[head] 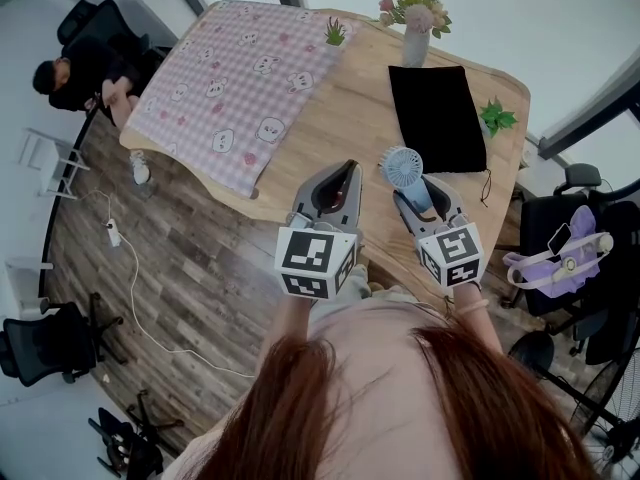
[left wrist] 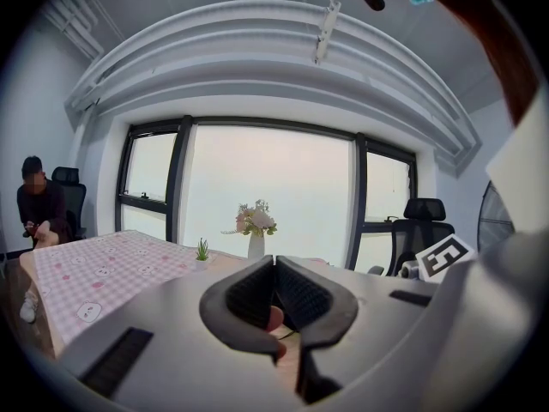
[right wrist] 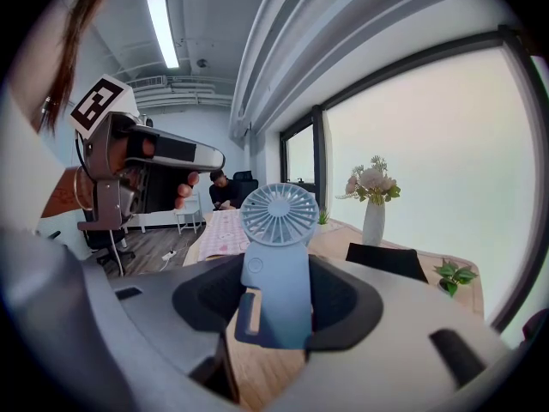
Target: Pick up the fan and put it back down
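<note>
Fan [right wrist: 276, 247] upright, clamped in right gripper [right wrist: 279, 312], over near edge of table [head: 350, 118]. Left gripper [left wrist: 274, 294] jaws together, empty. Likely the put-down step; next: lower, seat base flat, release.

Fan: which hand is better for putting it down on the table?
Right. The right tool grips the fan by its handle, over the wooden table. The left tool is shut on nothing, off to the side.

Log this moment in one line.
right hand-held gripper: shut on fan | fan: upright, head above jaws | left hand-held gripper: shut, holds nothing | step: fan in grip
</note>
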`<state>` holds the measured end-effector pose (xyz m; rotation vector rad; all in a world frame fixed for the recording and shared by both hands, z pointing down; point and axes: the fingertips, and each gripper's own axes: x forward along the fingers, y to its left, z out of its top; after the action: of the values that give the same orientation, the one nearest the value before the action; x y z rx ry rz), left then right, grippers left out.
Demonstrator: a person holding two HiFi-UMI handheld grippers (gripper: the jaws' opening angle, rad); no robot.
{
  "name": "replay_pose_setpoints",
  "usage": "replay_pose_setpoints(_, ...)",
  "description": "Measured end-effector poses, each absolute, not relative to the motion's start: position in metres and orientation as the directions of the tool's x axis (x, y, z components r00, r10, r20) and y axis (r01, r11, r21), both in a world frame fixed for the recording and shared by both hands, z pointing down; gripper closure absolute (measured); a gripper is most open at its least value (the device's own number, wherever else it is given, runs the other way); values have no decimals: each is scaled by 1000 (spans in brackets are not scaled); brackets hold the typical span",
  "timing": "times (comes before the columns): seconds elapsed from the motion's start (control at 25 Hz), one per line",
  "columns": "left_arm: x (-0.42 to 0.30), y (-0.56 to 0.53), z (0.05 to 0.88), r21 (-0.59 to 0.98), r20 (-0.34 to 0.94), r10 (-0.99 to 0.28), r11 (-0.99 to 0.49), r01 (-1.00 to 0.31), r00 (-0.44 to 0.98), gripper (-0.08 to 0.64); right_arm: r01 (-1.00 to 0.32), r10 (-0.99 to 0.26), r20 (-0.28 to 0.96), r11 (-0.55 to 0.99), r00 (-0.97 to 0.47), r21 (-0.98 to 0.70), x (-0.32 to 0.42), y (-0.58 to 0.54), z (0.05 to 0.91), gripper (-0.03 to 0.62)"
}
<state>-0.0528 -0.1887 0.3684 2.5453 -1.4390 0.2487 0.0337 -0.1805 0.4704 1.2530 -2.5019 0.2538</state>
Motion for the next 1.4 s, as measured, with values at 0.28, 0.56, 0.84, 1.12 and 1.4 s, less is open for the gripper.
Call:
replay_pose_setpoints(0.28, -57, -195, 371, 95, 254, -830, -490, -867, 497, 546, -794, -723, 404, 607, -561, -15, 31, -185, 488, 377)
replay_pose_setpoints(0.56, -62, -201, 373, 95, 261, -837, -474, -875, 482, 546, -785, -705, 432, 619, -563, -13, 28, -190, 502, 377)
replay_pose_setpoints(0.84, -64, -203, 376, 94, 273, -838, -465, -880, 472, 546, -769, -677, 476, 639, -562, 2, 27, -191, 521, 377)
replay_pose_setpoints(1.12, -66, -208, 380, 95, 280, -839, -459, -883, 466, 546, -758, -648, 522, 652, -554, 5, 27, -191, 542, 377)
replay_pose_setpoints(1.4, -68, -211, 383, 99, 287, -838, -456, -885, 464, 546, -744, -623, 556, 668, -550, 12, 25, -189, 558, 377)
